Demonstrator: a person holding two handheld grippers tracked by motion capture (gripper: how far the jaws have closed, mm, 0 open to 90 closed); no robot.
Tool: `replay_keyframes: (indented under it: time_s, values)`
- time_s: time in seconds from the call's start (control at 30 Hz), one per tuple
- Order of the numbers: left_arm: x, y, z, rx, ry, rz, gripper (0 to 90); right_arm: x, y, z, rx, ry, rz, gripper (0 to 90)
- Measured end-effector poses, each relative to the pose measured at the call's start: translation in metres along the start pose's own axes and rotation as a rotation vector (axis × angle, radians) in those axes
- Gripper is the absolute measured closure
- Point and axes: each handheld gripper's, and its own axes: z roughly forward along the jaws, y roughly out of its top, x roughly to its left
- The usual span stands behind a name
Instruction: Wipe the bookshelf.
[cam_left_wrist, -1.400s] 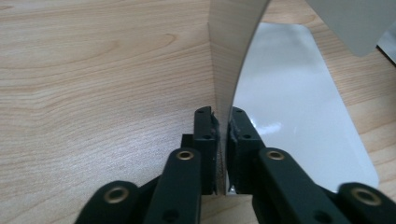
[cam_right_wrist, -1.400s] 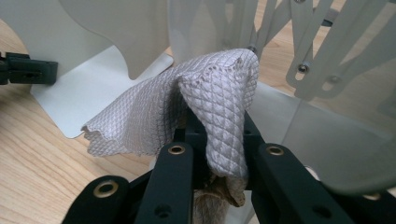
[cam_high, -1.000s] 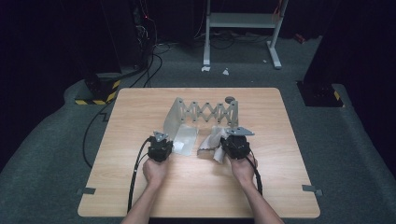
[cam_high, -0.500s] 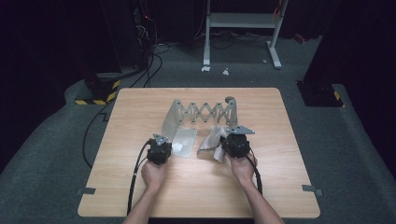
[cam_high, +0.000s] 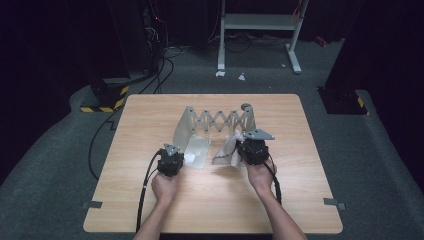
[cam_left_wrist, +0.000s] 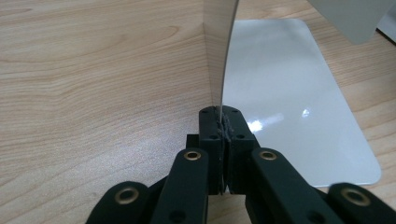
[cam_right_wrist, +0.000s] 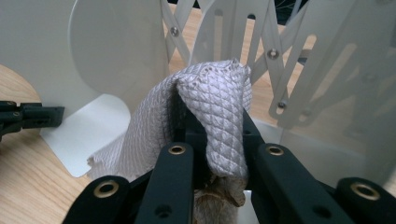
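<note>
The left gripper (cam_left_wrist: 223, 122) is pinching the thin near edge of an upright metal panel (cam_left_wrist: 219, 51), its jaws pressed together on the sheet. The panel is pale grey, smooth and slightly curved, rising straight ahead of the jaws. Just to that gripper's right, a flat glossy plate (cam_left_wrist: 289, 93) with rounded corners is lying on the wooden table (cam_left_wrist: 93, 74) and catching small glints of light.

The right gripper (cam_right_wrist: 212, 135) is gripping a white cloth (cam_right_wrist: 210, 102), its jaws closed on a bunched fold. The cloth is showing a quilted diamond weave; it is humping up over the jaw tips and draping down to the gripper's left. Directly beyond it the scissor lattice (cam_right_wrist: 280, 60) of the folding metal rack is standing, with slotted, riveted arms crossing.

In the high view, the rack (cam_high: 220, 120) is spanning ahead of both grippers, with the cloth (cam_high: 227, 150) just left of the right gripper (cam_high: 252, 150) and the left gripper (cam_high: 171, 159) beside the plate (cam_high: 197, 152).
</note>
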Motion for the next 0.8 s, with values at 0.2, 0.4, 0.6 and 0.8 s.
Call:
replay_keyframes:
  time_s: [0.2,0.4,0.6,0.8]
  values:
    - [0.001,0.0,0.0,0.0,-0.004,-0.004,87.7,0.006,0.014,0.001,-0.021,0.009,-0.009,81.6]
    - [0.001,0.0,0.0,0.0,-0.005,-0.004,87.8,0.006,0.024,0.005,-0.029,0.005,-0.015,81.6]
    - [0.001,0.0,0.0,0.0,-0.011,-0.009,87.8,0.008,0.022,0.015,-0.01,-0.004,-0.024,81.6]
    - [0.002,0.0,0.0,0.001,-0.014,-0.012,87.7,0.004,0.012,0.028,0.025,-0.006,-0.018,81.7]
